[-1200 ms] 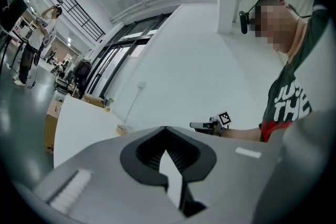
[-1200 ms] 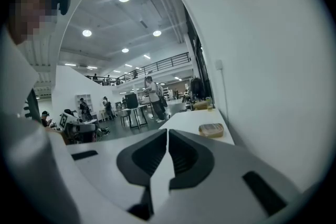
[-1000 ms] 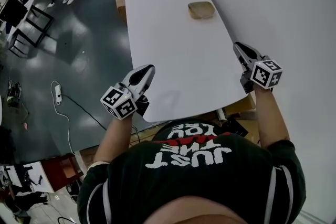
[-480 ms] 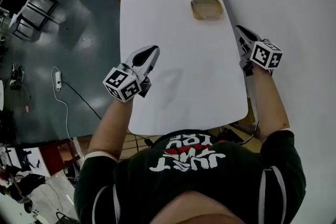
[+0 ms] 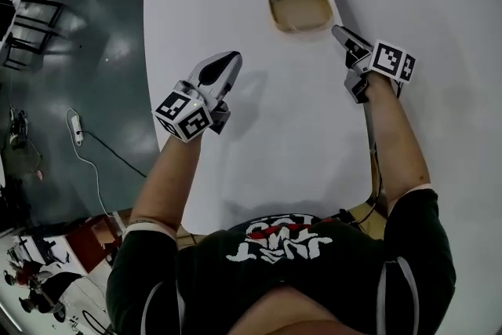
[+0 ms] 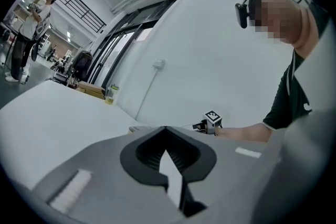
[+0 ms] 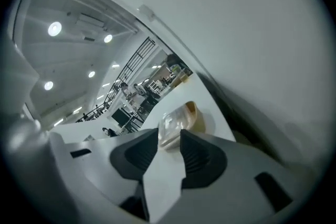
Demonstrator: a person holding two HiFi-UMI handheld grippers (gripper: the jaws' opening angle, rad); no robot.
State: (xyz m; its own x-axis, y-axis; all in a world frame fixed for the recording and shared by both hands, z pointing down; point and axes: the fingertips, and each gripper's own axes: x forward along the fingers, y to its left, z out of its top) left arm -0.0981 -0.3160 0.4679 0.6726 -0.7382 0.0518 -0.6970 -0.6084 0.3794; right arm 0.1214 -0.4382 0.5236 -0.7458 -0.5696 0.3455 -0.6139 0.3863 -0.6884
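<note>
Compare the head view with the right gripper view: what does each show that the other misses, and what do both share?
Only the head view shows the left hand-held gripper and the person's dark printed T-shirt. Only the right gripper view shows round ceiling lights, a railed balcony, and the right hand-held gripper with its jaws apart. Both show the shallow tan rectangular tray lying on the white table, ahead of that gripper.
</note>
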